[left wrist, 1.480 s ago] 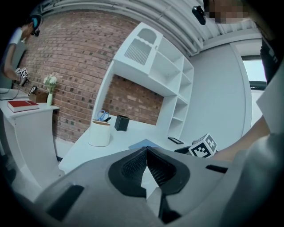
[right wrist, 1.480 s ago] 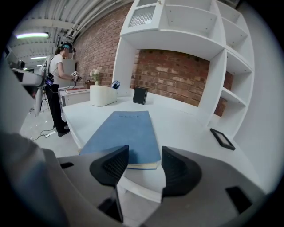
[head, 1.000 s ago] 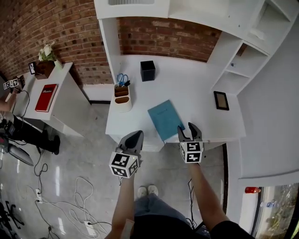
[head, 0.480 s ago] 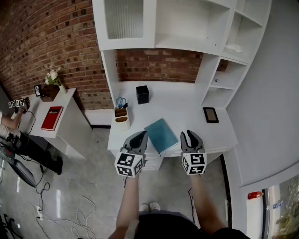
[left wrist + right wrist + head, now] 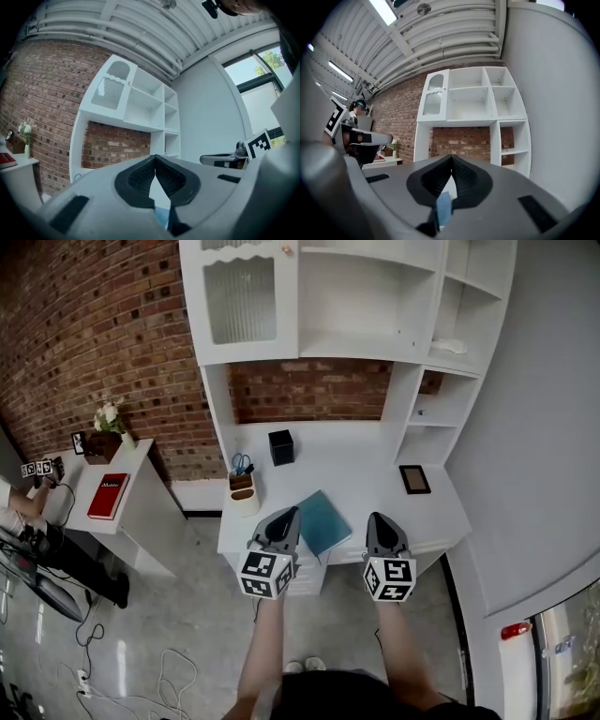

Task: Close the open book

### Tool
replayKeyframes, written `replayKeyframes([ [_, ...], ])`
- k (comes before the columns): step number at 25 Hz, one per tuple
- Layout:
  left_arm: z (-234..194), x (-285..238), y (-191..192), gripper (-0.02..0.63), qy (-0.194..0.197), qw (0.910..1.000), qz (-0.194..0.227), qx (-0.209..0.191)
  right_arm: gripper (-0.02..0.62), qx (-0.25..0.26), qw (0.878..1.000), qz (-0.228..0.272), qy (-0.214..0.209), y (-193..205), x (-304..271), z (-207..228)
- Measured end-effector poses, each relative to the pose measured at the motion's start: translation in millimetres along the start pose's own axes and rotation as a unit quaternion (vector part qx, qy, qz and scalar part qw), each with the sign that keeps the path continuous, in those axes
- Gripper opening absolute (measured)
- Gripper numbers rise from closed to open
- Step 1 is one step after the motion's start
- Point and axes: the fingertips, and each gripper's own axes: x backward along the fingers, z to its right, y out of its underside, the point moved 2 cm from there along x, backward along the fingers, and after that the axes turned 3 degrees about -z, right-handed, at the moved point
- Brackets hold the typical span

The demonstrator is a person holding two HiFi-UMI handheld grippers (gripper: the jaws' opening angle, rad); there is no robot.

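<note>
The teal book (image 5: 323,521) lies closed and flat near the front edge of the white desk (image 5: 356,460). Both grippers are held up level in front of that edge, apart from the book. My left gripper (image 5: 287,515) is just left of the book, its jaws meeting at the tips (image 5: 154,157) with nothing between them. My right gripper (image 5: 380,519) is to the book's right; its jaws have just been closing and now meet (image 5: 451,157), holding nothing. Below the right gripper's tips, a blue sliver of the book (image 5: 444,206) shows through the gap.
On the desk stand a pen holder with scissors (image 5: 242,465), a cream pot (image 5: 246,501), a black box (image 5: 280,447) and a dark frame (image 5: 414,479). White shelving (image 5: 366,296) rises above. A side table (image 5: 131,474) at left carries a red book (image 5: 108,496) and a plant (image 5: 105,432). Cables (image 5: 178,671) lie on the floor.
Both grippers have risen and drawn back from the desk's front edge. The right gripper's jaws, open beside the book a second ago, have shut empty. The book has not moved.
</note>
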Motion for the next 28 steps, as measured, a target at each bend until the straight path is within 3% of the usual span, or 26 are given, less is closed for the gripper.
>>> replayKeyframes([
  [28, 11, 9, 7, 0.008, 0.001, 0.9999, -0.010, 0.008, -0.003, 0.010, 1.000, -0.016, 0.010, 4, 23, 4],
])
